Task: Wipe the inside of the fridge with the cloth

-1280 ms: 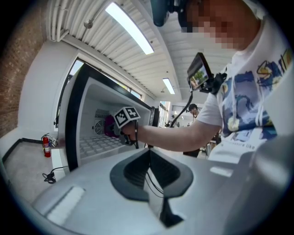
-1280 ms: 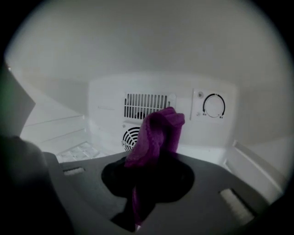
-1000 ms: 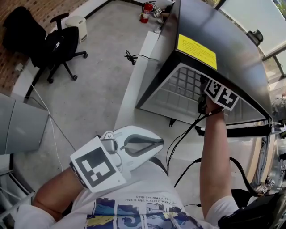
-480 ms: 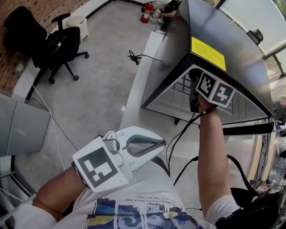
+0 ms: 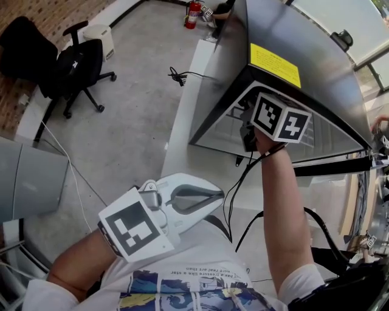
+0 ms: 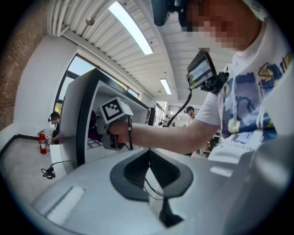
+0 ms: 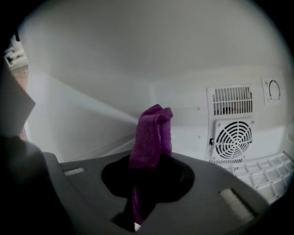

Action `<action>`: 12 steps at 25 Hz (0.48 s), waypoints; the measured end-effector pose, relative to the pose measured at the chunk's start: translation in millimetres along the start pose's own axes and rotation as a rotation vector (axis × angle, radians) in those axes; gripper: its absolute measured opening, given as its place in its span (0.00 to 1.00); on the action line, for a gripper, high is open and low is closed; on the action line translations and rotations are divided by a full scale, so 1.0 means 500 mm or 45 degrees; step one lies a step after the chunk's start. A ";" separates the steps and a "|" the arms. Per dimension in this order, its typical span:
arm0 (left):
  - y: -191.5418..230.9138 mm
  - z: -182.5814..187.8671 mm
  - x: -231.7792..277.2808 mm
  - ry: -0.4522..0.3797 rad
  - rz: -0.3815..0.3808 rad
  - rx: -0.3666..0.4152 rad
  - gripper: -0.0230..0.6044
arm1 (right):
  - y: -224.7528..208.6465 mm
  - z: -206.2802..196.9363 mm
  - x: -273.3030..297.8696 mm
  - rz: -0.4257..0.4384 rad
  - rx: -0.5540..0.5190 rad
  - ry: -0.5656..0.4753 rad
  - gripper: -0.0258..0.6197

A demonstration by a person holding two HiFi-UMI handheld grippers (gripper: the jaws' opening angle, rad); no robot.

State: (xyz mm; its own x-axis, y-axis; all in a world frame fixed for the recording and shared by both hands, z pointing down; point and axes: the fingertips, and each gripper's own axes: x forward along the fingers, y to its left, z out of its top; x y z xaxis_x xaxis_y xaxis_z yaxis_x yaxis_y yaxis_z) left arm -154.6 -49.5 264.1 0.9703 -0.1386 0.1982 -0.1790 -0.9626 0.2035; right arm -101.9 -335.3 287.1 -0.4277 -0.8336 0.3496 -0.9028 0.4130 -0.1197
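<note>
Change: right gripper (image 7: 149,159) has shifted leftward along the fridge (image 5: 304,48) opening; left gripper (image 5: 219,195) unchanged.

Right gripper: reaches into the fridge mouth, jaws clamped on the cloth (image 7: 151,133).

Cloth: purple, bunched, standing up from the jaws inside the fridge, in front of the back wall, left of the round fan grille (image 7: 234,137) and above the wire shelf (image 7: 262,176); whether it touches a wall cannot be told.

Left gripper: held in front of the fridge, well apart from it, jaws pressed together, nothing between them.

Fridge: dark casing, yellow label (image 5: 275,65) on top.

Surroundings: office chair (image 5: 76,67) well left of the fridge; fire extinguisher (image 5: 193,13) beyond it.
</note>
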 end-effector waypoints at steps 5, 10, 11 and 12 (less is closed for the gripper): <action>-0.008 0.000 0.018 -0.003 -0.035 0.004 0.05 | 0.005 0.012 -0.047 0.041 0.030 -0.066 0.13; -0.021 0.003 0.051 0.000 -0.096 0.014 0.05 | -0.066 0.018 -0.133 -0.065 0.010 -0.099 0.13; -0.024 0.005 0.060 -0.002 -0.108 0.019 0.05 | -0.086 0.017 -0.153 -0.097 -0.001 -0.102 0.13; -0.028 0.008 0.070 -0.003 -0.120 0.023 0.05 | -0.107 0.016 -0.173 -0.131 -0.014 -0.105 0.13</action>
State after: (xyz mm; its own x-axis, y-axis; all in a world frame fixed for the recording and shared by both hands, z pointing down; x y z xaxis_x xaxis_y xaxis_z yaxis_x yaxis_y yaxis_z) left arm -117.6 -42.0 264.4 0.9830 -0.0478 0.1771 -0.0841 -0.9754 0.2038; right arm -17.0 -288.2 255.7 -0.3356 -0.8987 0.2822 -0.9417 0.3275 -0.0769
